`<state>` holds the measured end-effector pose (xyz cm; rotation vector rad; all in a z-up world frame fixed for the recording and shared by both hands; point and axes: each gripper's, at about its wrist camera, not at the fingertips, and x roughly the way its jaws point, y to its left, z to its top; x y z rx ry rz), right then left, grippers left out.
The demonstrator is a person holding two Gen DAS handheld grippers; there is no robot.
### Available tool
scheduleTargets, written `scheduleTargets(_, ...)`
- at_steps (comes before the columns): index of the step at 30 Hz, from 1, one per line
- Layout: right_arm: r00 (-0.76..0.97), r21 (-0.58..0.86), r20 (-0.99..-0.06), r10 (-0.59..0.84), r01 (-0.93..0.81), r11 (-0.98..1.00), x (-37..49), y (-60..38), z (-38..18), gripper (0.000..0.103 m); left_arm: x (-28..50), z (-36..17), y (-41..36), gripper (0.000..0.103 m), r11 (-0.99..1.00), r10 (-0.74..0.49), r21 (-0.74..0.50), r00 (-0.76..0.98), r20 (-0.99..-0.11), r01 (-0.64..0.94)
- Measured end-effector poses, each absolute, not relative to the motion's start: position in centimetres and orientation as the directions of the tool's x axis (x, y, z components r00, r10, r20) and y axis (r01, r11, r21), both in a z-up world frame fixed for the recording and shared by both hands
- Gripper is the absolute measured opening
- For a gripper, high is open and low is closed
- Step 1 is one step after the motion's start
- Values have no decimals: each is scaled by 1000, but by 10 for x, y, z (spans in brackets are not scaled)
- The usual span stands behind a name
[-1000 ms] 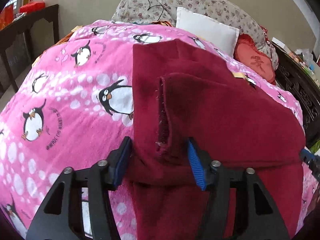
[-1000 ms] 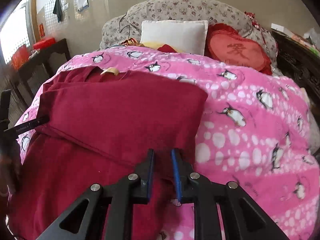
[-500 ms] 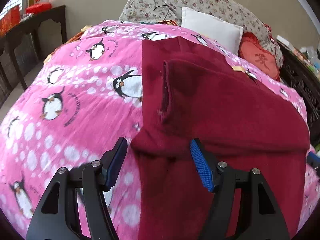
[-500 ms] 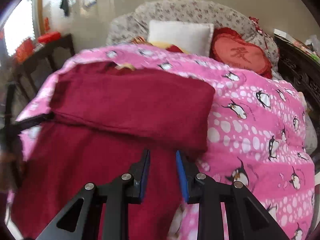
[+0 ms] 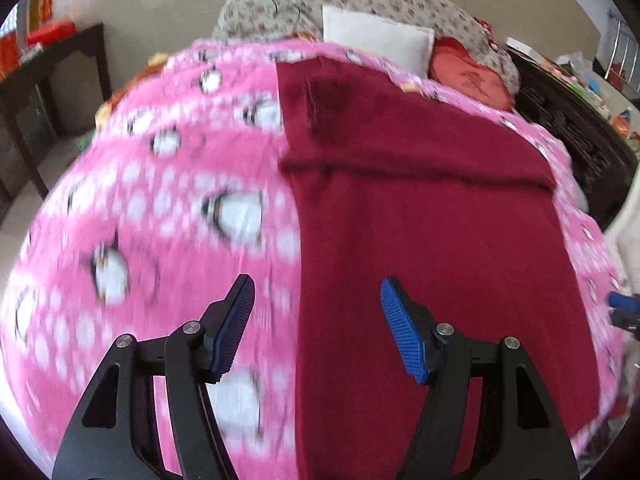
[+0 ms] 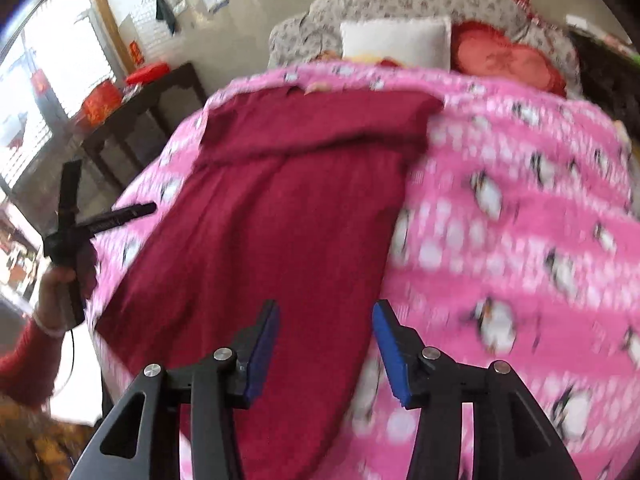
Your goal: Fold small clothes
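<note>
A dark red garment [image 5: 420, 208] lies flat on the pink penguin blanket [image 5: 160, 200], its far part folded over toward me into a band [image 5: 400, 136]. My left gripper [image 5: 316, 324] is open and empty, above the garment's near left edge. My right gripper [image 6: 324, 352] is open and empty, above the garment's [image 6: 272, 220] near right edge. The left gripper also shows in the right wrist view [image 6: 80, 224], held in a hand at the left. Both views are blurred.
White [image 5: 376, 40], red [image 5: 472, 76] and floral [image 5: 360, 0] pillows lie at the head of the bed. A dark wooden table [image 5: 52, 80] stands at the left, with red boxes on it. Dark furniture [image 5: 580, 128] stands at the right.
Both grippers have let go of the folded band and pulled back toward the near edge. My right gripper went from shut to open. The fold stays in place.
</note>
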<state>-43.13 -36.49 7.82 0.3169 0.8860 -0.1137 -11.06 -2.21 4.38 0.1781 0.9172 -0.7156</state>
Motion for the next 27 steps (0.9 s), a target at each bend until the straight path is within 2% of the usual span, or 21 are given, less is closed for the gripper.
scheduleTargets(5,587,260,-805,82,224,939,-454,-359,49,47,-137,31,18,66,749,-483,-211,300,-822,629)
scheduleTargets(12,580,363,-792,189,198,911,-476,-356,31,49,-169,15,38,67,729,-494,-281,195,-847,625)
scheduleTargets(19,613,458,-739,278,155,875,-485,-354,24,54,-188,10,30,81,735,-486,-247,238,-841,631)
scheduleTargets(27,654,541,-676,341,127,831,-493,-363,22,57,-190,5,16,89,739,-417,-153,267,-869,656)
